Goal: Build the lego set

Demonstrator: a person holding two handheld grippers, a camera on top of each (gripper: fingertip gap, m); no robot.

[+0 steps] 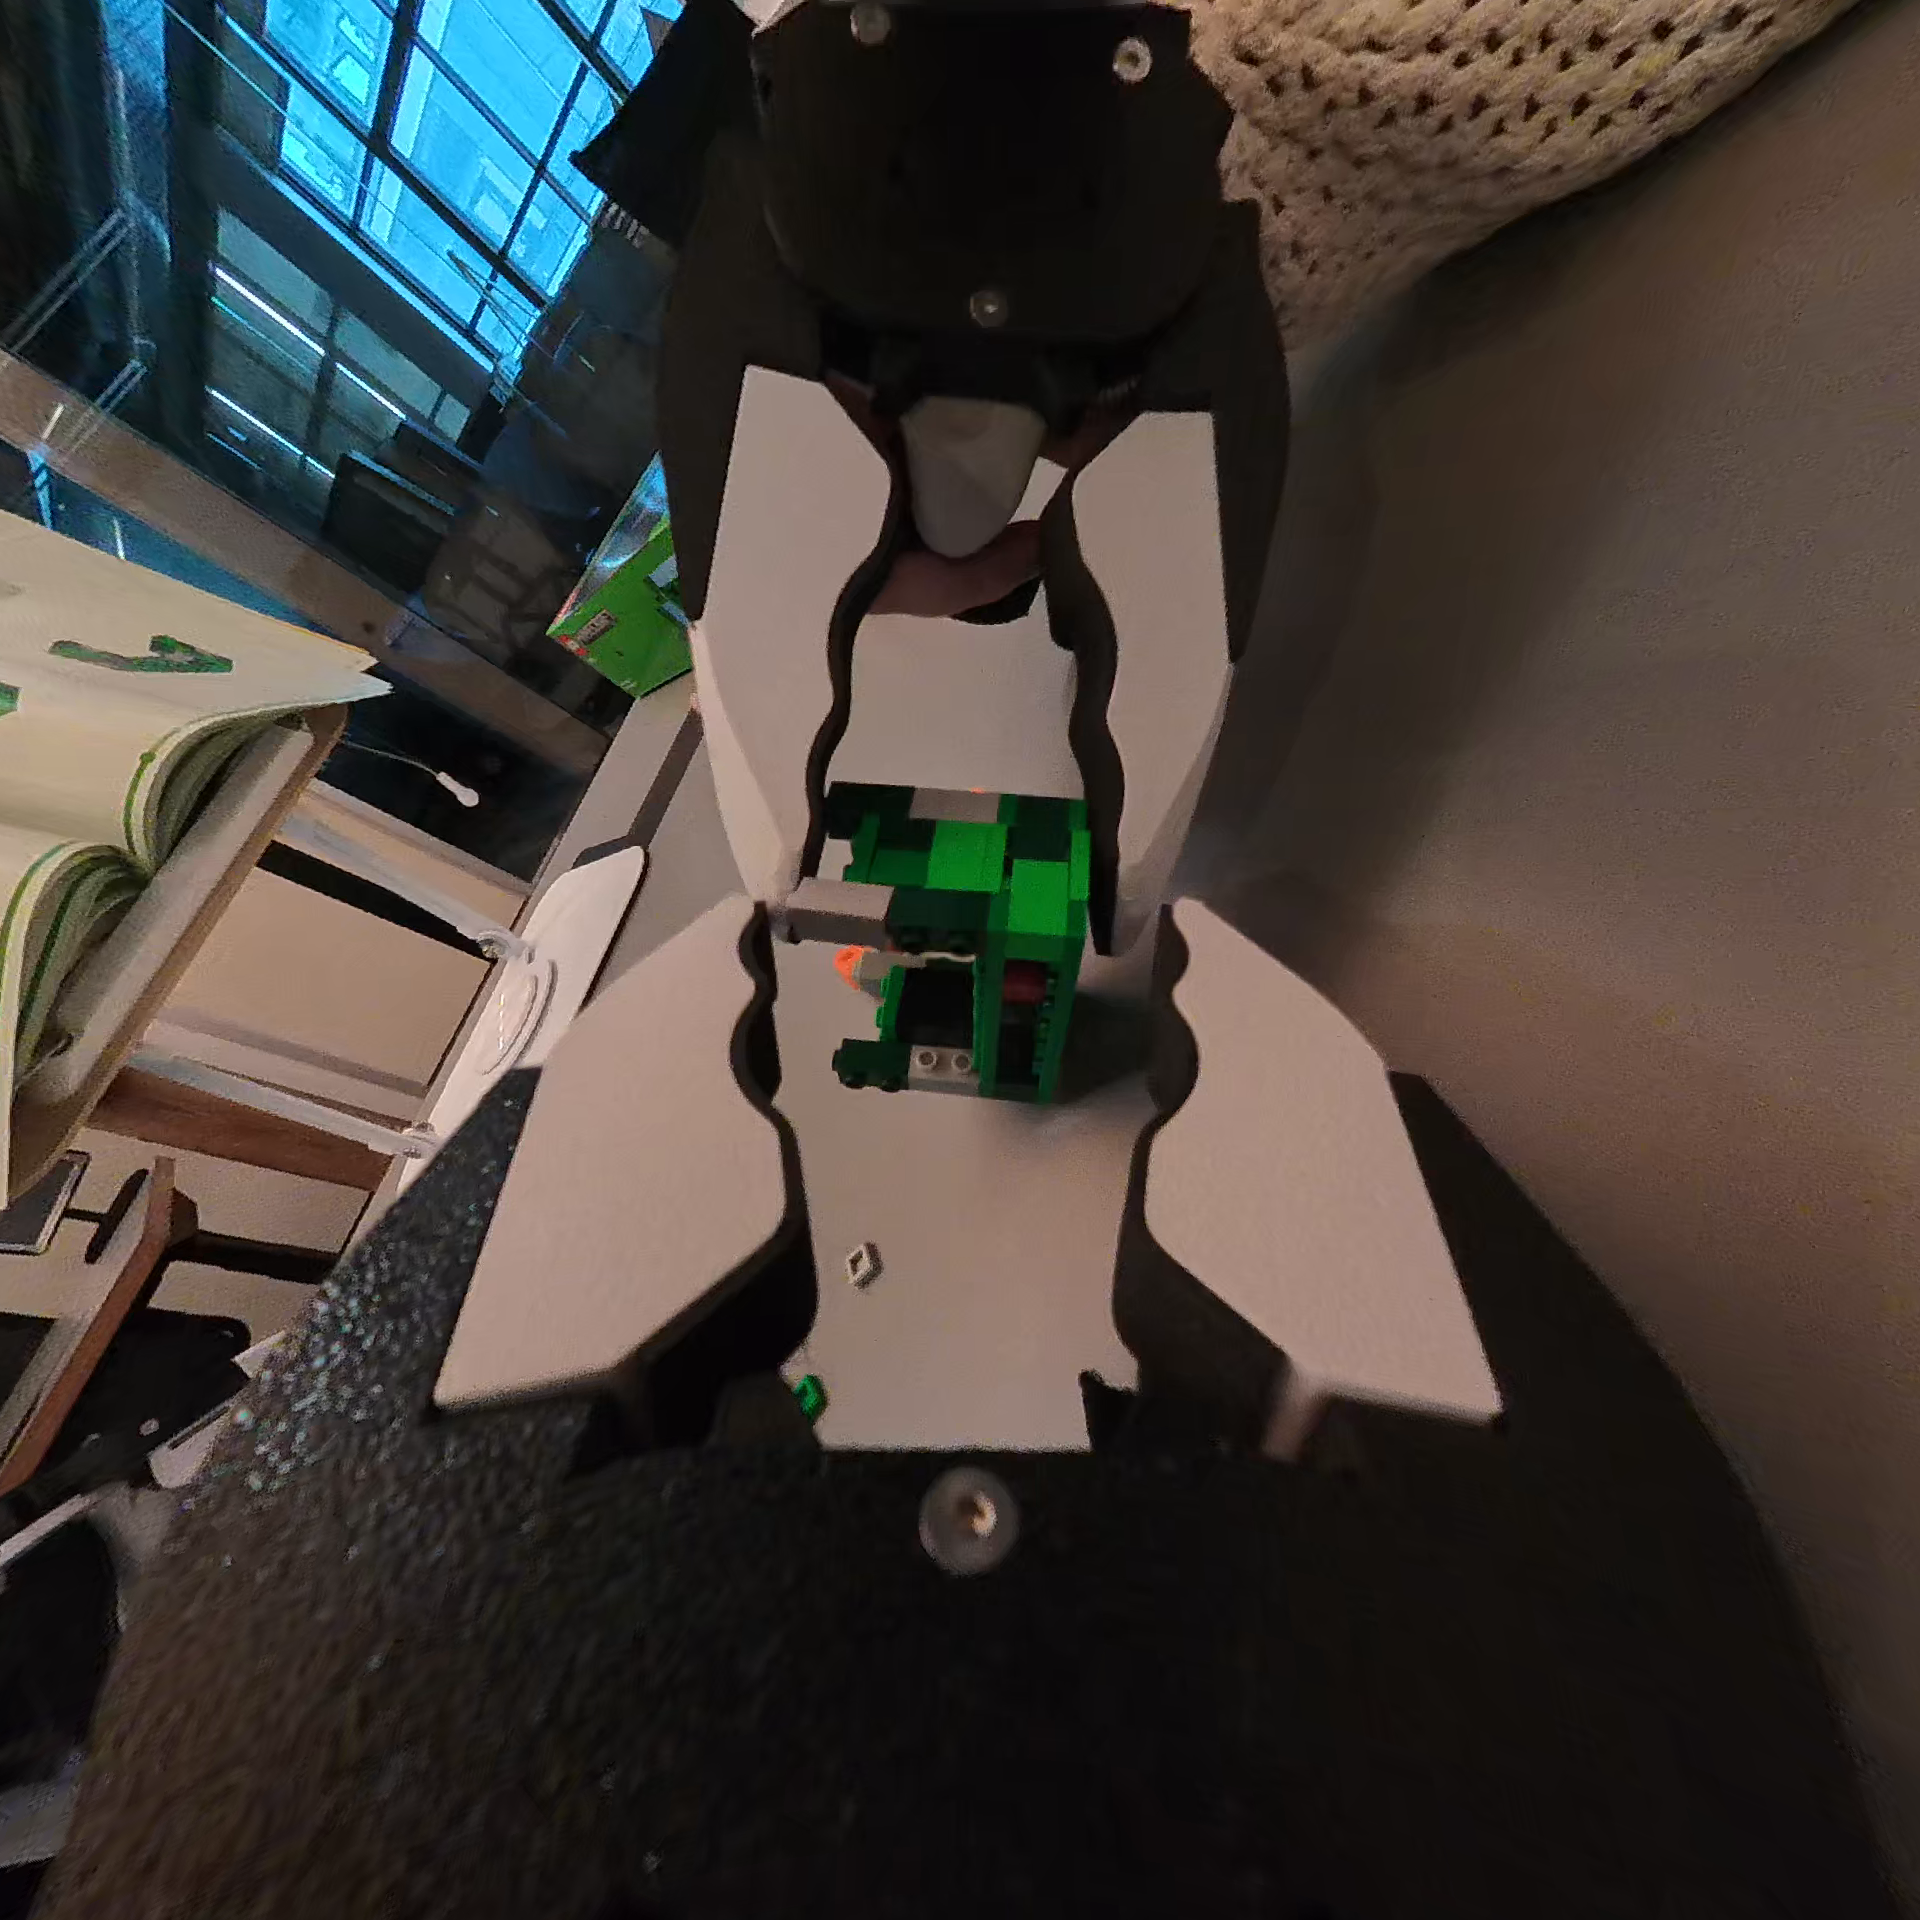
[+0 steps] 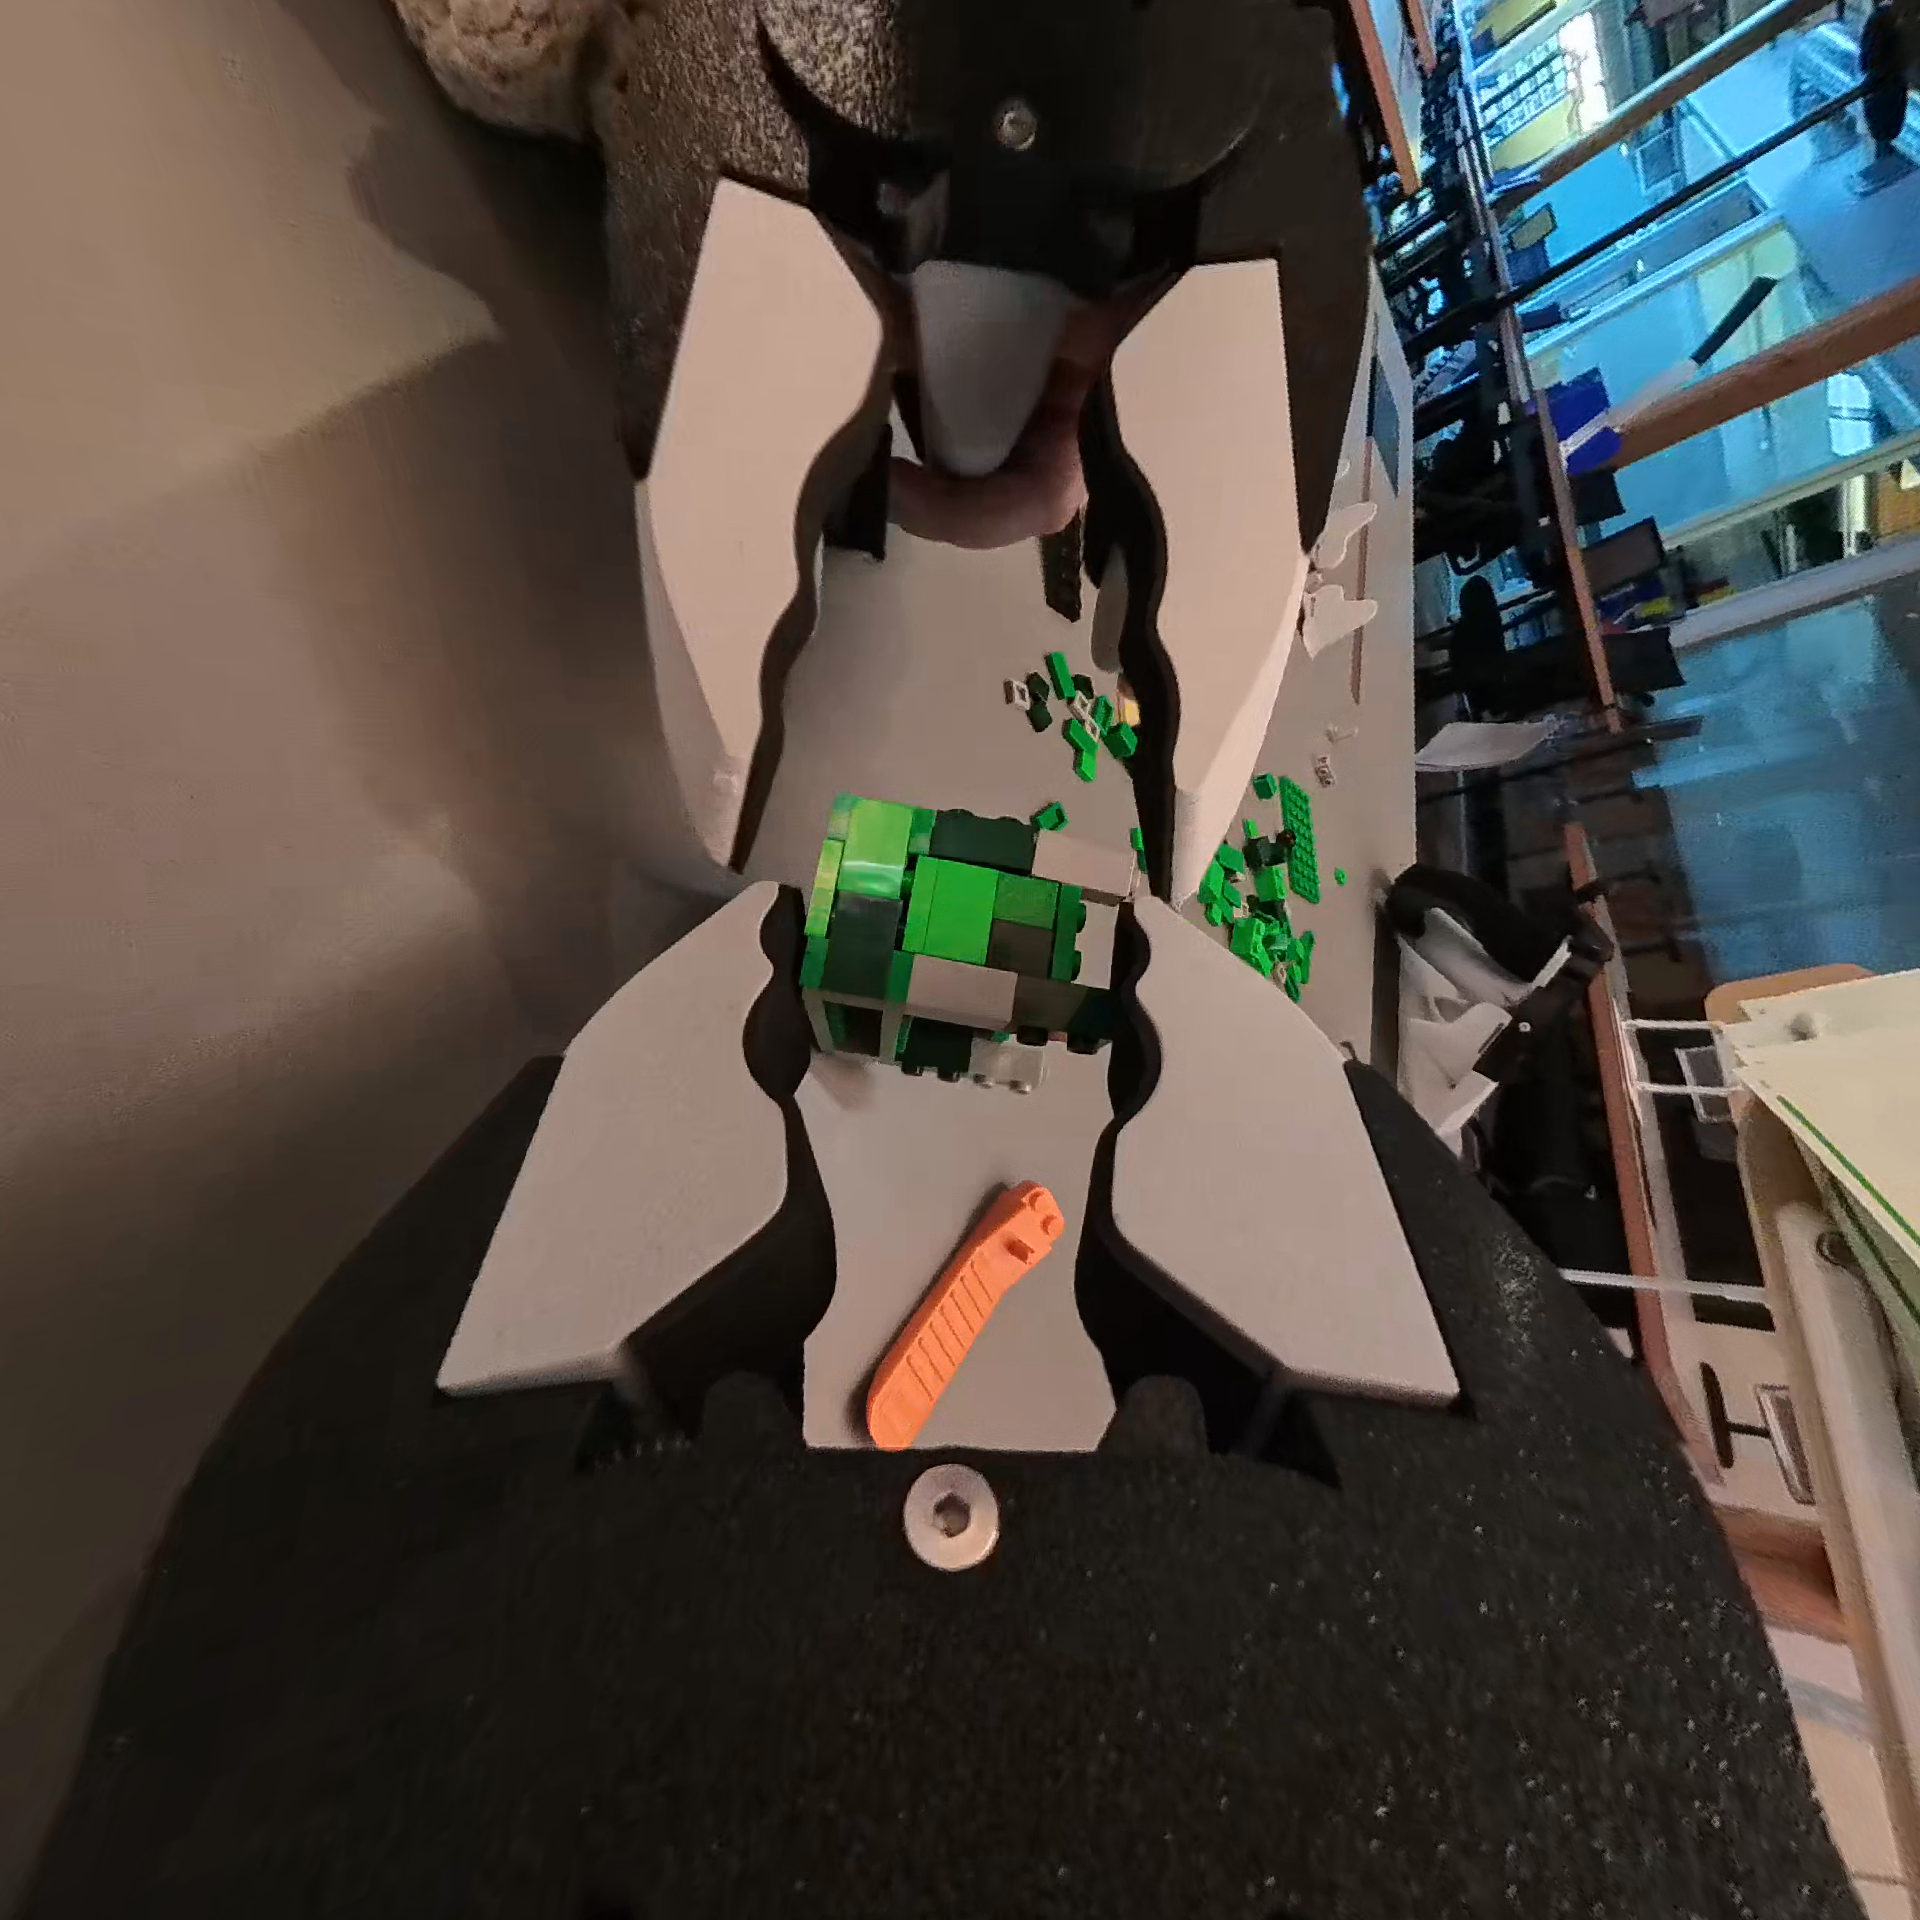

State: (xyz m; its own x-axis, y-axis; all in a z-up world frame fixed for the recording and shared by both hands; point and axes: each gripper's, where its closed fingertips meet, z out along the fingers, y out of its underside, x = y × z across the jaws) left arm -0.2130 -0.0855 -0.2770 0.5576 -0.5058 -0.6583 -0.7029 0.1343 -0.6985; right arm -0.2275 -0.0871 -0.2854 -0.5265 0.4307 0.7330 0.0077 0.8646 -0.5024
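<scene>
The green lego model [image 1: 977,935], a blocky build of light and dark green with grey bricks, stands on the white table [image 1: 966,1195]. My right gripper [image 2: 951,909] is shut on its sides; it reaches in from the top of the left wrist view [image 1: 945,894]. My left gripper [image 1: 961,920] is open, with its fingertips around the model's near end, tip to tip with the right gripper's fingers. A grey brick [image 1: 831,912] sticks out of the model against my left gripper's left fingertip. The model also shows in the right wrist view [image 2: 956,935].
An orange brick separator [image 2: 966,1314] lies on the table under my right gripper. Loose green pieces [image 2: 1257,914] are scattered beyond the model. An open instruction booklet on a wooden stand [image 1: 125,790] and a green box [image 1: 623,623] stand at the side. A small grey piece [image 1: 862,1262] lies near. Less than 4 cm separates the two grippers' tips.
</scene>
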